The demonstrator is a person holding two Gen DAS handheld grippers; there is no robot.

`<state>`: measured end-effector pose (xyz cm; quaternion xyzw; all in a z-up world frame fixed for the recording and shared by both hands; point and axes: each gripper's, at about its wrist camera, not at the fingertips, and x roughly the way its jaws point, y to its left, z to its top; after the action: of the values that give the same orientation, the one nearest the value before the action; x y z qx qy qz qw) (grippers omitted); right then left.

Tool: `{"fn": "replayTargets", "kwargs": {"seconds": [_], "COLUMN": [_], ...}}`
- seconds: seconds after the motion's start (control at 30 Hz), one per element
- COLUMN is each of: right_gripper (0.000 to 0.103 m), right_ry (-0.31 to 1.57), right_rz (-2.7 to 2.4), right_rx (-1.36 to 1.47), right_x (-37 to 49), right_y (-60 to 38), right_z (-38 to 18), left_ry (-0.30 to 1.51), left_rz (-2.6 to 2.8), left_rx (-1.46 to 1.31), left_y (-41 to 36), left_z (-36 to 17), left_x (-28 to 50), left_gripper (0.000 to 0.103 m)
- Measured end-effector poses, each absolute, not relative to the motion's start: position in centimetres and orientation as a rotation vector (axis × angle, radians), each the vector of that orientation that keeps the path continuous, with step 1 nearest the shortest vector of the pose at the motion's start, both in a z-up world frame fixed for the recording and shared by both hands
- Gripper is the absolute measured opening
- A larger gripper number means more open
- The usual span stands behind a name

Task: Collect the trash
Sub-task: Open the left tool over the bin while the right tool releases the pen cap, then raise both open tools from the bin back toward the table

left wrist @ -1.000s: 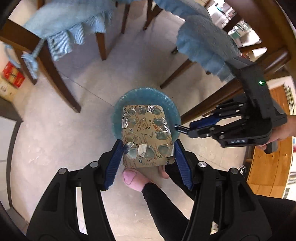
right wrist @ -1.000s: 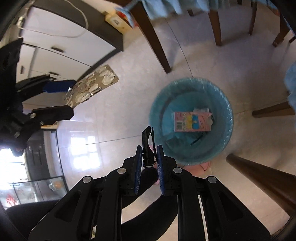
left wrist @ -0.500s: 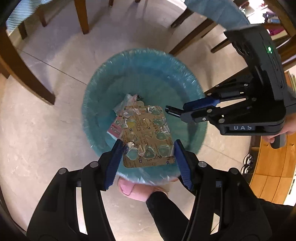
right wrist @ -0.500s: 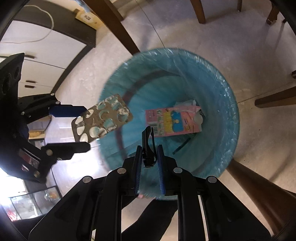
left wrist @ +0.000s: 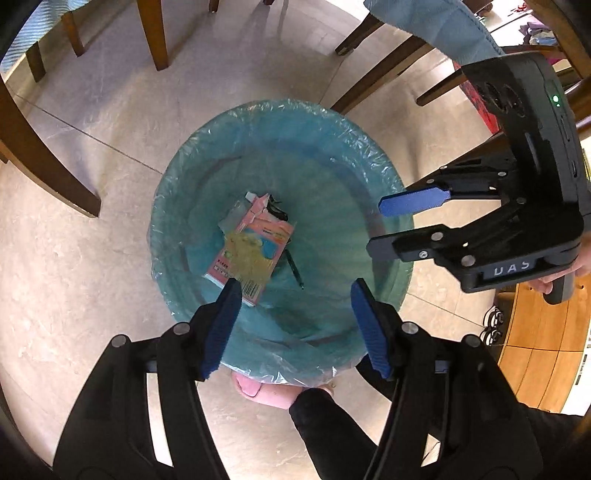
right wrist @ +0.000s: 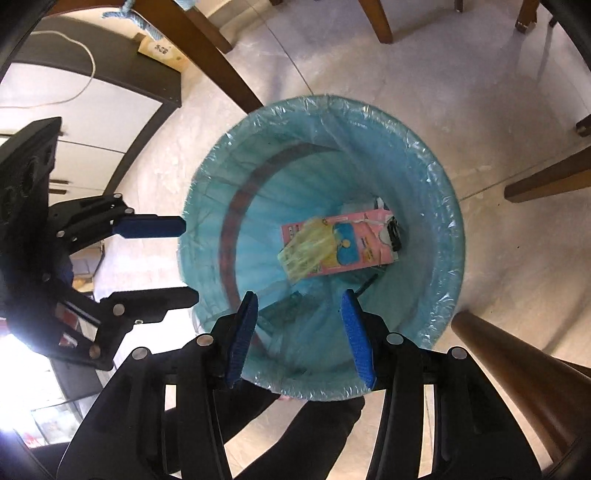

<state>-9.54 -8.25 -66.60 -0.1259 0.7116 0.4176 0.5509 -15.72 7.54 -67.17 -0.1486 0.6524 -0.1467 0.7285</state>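
Note:
A round bin with a blue liner (left wrist: 192, 155) stands on the floor below both grippers; it also shows in the right wrist view (right wrist: 447, 206). In it lie a pink carton (left wrist: 269, 236) (right wrist: 354, 240) and a blurred yellowish blister pack (left wrist: 247, 254) (right wrist: 306, 251) over the carton, plus a black clip (right wrist: 393, 230) beside it. My left gripper (left wrist: 295, 295) is open and empty above the bin's near rim. My right gripper (right wrist: 299, 310) is open and empty over the bin, and shows at the right in the left wrist view (left wrist: 380, 225).
Wooden chair and table legs (left wrist: 155, 33) (right wrist: 207, 48) ring the bin on the tiled floor. A table leg (right wrist: 517, 373) stands close at the right. A dark-framed cabinet (right wrist: 92, 122) is at the left. My foot (left wrist: 266, 387) is by the bin.
Both grippers opened. The blister pack left my left gripper and the black clip left my right gripper; both now lie in the bin. Both grippers came closer over the bin.

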Motion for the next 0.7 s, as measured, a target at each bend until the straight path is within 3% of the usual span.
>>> {"fn": "replayTargets", "kwargs": {"seconds": [0.7], "right_gripper": [0.049], "right_ry": [1.682], "right_rz": [1.001], "right_rx": [-0.319], "right_x": [-9.6], "right_y": [-8.0], "right_z": [-64.8], "left_ry": [1.420], "left_rz": [-0.262], "left_rx": [-0.342], "left_y": [8.7], "left_z": [-66.0], "left_x": [-15.7], "left_gripper": [0.066]}}
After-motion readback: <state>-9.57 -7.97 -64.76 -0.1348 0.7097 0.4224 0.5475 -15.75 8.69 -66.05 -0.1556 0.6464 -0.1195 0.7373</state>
